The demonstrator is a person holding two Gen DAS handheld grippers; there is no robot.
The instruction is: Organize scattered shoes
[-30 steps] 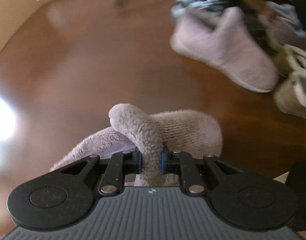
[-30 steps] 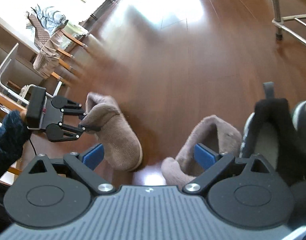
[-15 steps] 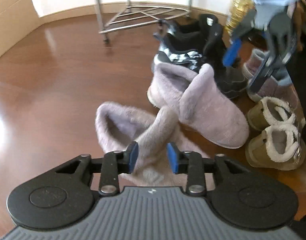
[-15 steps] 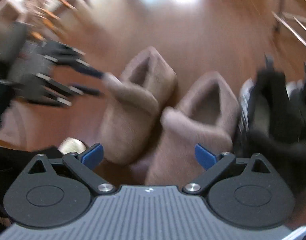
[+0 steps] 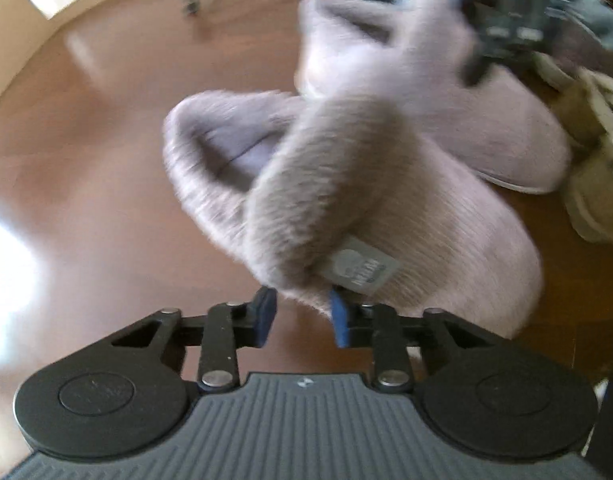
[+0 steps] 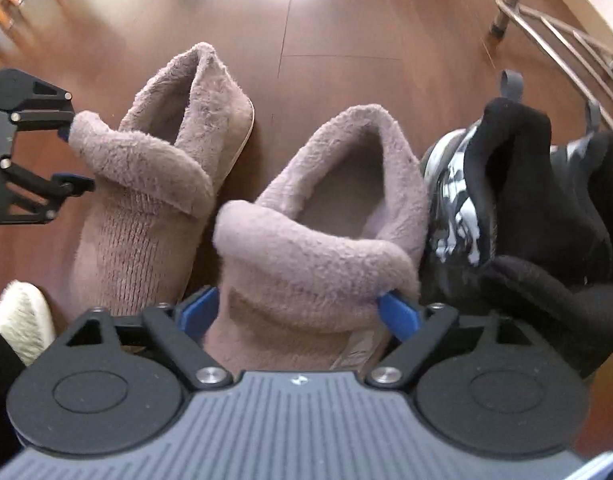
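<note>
Nearest the lens at the bottom of the right wrist view, the right hand-held gripper (image 6: 296,314) is sitting with its blue fingers spread wide on either side of a mauve fleece slipper (image 6: 318,236), the pads just beside its folded cuff and gripping nothing. Just left of it, its matching slipper (image 6: 158,176) is lying on the wooden floor (image 6: 346,40), the two almost touching at the toe end. At the left edge of that frame, the left hand-held gripper (image 6: 72,158) is reaching in with its fingers parted around the tip of the matching slipper's cuff; in the left wrist view the same left hand-held gripper (image 5: 302,314) is showing a gap between its blue pads, with the cuff end sitting just at the tips, blurred. To the right of the centre slipper, a black sneaker (image 6: 506,200) is standing right against it. A cream fleece shoe (image 6: 24,320) is peeking in at lower left. Farther back, at upper right, a metal rack (image 6: 554,28) is standing on the floor.
</note>
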